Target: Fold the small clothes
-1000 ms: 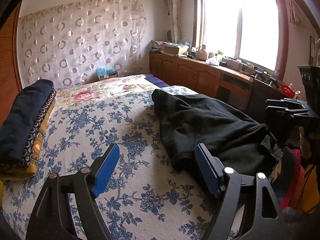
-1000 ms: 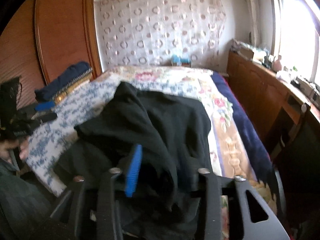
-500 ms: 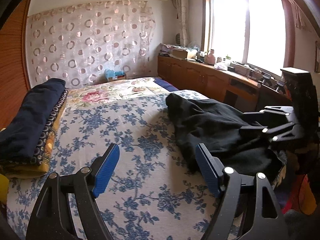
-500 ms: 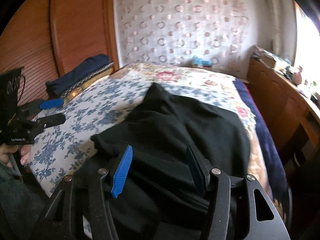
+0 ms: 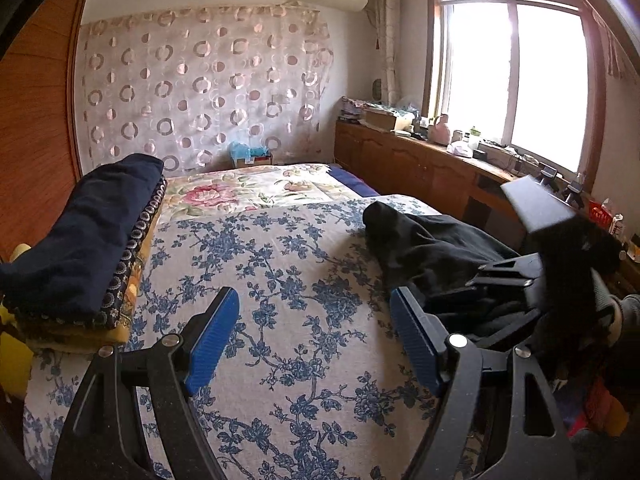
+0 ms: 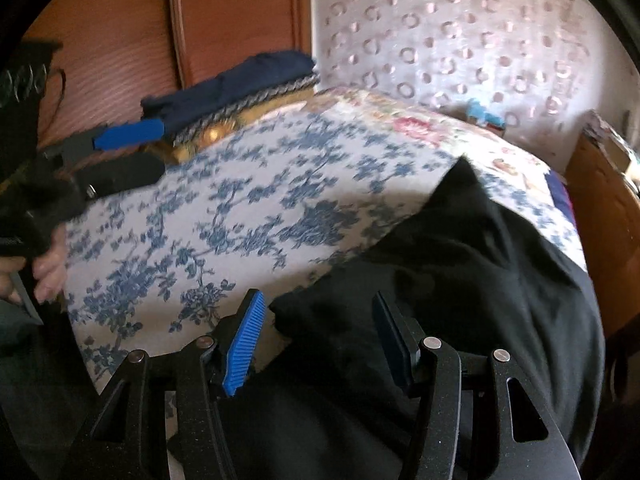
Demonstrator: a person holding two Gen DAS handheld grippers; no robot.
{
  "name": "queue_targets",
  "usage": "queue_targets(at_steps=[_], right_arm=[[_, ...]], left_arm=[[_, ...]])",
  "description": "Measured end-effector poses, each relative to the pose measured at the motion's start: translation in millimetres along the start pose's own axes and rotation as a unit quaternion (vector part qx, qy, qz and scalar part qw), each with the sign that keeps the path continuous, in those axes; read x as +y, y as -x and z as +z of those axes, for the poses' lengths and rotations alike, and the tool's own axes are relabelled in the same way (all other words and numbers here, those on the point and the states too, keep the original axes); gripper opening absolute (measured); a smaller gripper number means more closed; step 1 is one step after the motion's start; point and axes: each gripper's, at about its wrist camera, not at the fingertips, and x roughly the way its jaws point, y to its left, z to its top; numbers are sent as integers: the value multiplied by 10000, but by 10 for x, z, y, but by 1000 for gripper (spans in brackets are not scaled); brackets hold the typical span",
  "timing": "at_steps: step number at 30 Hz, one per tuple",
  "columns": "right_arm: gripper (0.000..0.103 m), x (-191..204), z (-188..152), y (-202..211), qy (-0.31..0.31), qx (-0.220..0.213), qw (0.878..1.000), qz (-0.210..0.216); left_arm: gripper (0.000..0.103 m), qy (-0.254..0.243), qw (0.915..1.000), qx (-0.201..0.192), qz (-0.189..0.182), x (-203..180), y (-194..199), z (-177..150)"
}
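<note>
The black garment (image 6: pixel 460 280) lies crumpled at the bed's (image 5: pixel 288 264) near right edge, at about four o'clock in the right wrist view. The right gripper (image 6: pixel 316 340) hangs over its near hem, jaws parted, pads not pressing the cloth. The left gripper (image 5: pixel 316 336) is spread wide above bare floral sheet, holding nothing. A folded stack of dark clothes (image 5: pixel 80 240) sits at nine o'clock. Only the left view shows the window (image 5: pixel 516 76); only the right view shows the person's hand (image 6: pixel 48 272) on the left gripper's handle.
</note>
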Motion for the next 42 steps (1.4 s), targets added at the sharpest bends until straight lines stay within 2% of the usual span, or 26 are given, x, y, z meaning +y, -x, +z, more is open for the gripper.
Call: queue_targets(at_steps=[3, 9, 10, 12, 13, 15, 19, 21, 25, 30, 36, 40, 42], right_arm=[[58, -56, 3, -154, 28, 206, 9997, -85], [58, -120, 23, -171, -56, 124, 9999, -77], [55, -112, 30, -180, -26, 133, 9998, -118], [35, -52, 45, -224, 88, 167, 9991, -368], [18, -16, 66, -287, 108, 190, 9988, -449], [14, -12, 88, -223, 24, 192, 9993, -320], [13, -124, 172, 27, -68, -137, 9994, -326], [12, -217, 204, 159, -89, -283, 9984, -488], [12, -557, 280, 396, -446, -527, 9955, -642], [12, -846, 391, 518, -456, -634, 9887, -1281], [12, -1272, 469, 420, -664, -508, 9746, -2079], [12, -1553, 397, 185, -928, -184, 9567, -2753], [12, -1642, 344, 97, -1116, -8, 9519, -2855]], left_arm=[[79, -10, 10000, 24, -17, -1, -11, -13], [79, -36, 10000, 34, -69, -18, -14, -22], [79, -48, 10000, 42, -75, -39, -14, -32], [79, -68, 9999, 59, -89, -53, -18, -41], [79, -84, 9999, 69, -101, -67, -22, -43], [79, -110, 9998, 80, -116, -91, -25, -49], [79, -130, 9997, 123, -177, -134, -50, -64], [79, -161, 9996, 144, -201, -158, -59, -74], [79, -220, 9993, 180, -247, -217, -78, -83], [79, -282, 9989, 225, -306, -280, -81, -96], [79, -344, 9982, 307, -385, -359, -108, -124], [79, -414, 9975, 364, -441, -412, -126, -151], [79, -439, 9972, 391, -465, -435, -136, -158]])
